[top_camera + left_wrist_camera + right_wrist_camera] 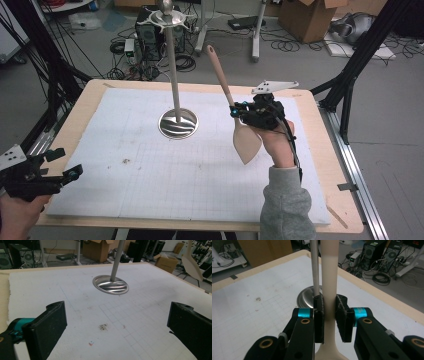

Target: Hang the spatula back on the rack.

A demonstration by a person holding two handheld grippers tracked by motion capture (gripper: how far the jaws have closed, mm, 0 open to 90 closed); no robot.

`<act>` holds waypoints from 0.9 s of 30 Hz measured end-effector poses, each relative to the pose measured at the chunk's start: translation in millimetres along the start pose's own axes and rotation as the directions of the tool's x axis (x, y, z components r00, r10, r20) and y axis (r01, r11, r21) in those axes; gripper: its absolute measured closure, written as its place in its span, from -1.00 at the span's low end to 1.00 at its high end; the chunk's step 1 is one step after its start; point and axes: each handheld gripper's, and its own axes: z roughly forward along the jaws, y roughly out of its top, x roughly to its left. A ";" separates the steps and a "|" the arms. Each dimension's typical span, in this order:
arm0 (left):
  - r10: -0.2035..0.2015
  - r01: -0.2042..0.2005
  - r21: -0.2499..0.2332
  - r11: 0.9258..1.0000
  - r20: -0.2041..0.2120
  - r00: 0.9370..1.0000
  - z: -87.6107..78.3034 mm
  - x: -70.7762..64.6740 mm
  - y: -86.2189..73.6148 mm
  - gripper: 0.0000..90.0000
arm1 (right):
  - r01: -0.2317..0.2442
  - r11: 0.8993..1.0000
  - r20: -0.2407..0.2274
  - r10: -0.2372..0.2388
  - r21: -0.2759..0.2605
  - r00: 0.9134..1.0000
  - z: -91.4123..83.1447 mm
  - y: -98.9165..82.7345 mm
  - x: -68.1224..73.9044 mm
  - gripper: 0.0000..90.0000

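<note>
A beige spatula (235, 107) with a wooden handle is held up above the white mat, handle tilted up and back, blade (246, 142) down. My right gripper (239, 112) is shut on its neck; in the right gripper view the jaws clamp the spatula's shaft (329, 307) from both sides. A metal stand with a round shiny base (178, 123) and a tall pole (172, 70) rises from the mat's middle, left of the spatula. My left gripper (67, 167) is open and holds nothing at the table's near-left corner; its fingers (46, 327) stand wide apart over the mat.
The white gridded mat (150, 165) covers a wooden table (95, 87). Beyond the table lie cables, computer cases (150, 30) and cardboard boxes (310, 17) on the floor. Black frame legs (357, 60) stand at the right.
</note>
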 end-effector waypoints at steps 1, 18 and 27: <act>-0.001 0.001 0.001 1.000 -0.001 1.000 0.1 -0.1 0.1 -0.93 | 0.002 1.000 -0.003 -0.002 -0.001 1.000 0.2 2.0 0.5 0.75; -0.006 0.006 -0.003 1.000 -0.002 1.000 -2.3 1.2 0.2 -0.93 | 0.026 1.000 -0.043 -0.027 -0.010 0.999 -0.2 30.7 4.7 0.75; -0.010 0.010 -0.005 1.000 -0.002 1.000 -4.0 2.0 0.4 -0.93 | 0.019 0.999 -0.078 -0.021 -0.028 0.997 4.2 37.9 2.7 0.75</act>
